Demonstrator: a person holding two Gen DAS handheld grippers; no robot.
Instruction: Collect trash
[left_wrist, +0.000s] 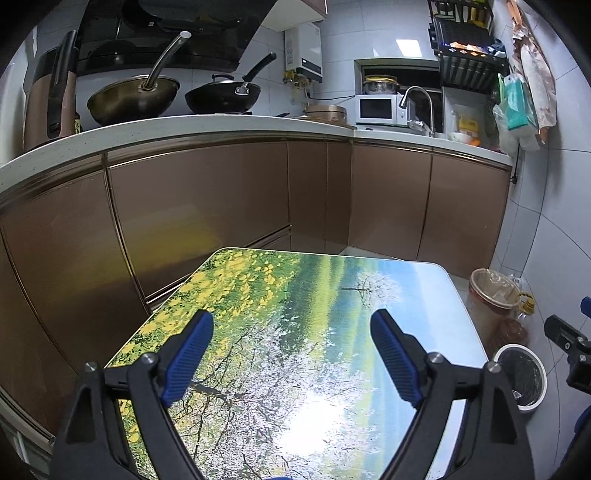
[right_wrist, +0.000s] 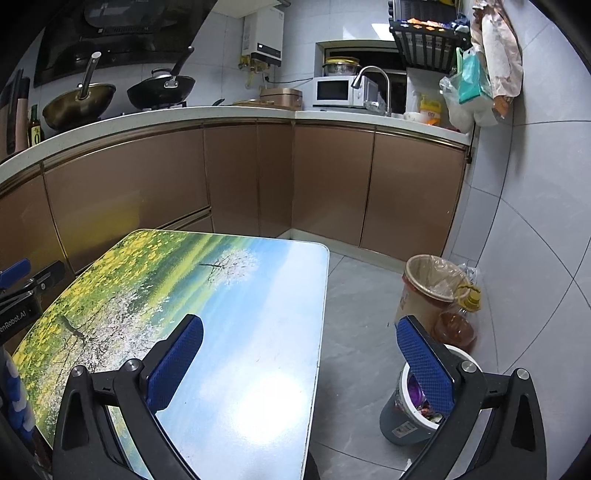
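kitchen worktop (left_wrist: 295, 332) lay under my left gripper (left_wrist: 291, 325) and right gripper (right_wrist: 299, 332), both wide and holding nothing; trash bin (right_wrist: 402, 424) sat right.

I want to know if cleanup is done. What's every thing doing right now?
Left tool: open, empty.
Right tool: open, empty.
Table: nothing on it.
Small bin: uncovered, trash inside.
Tall lined bin: uncovered.
Cabinet doors: closed.
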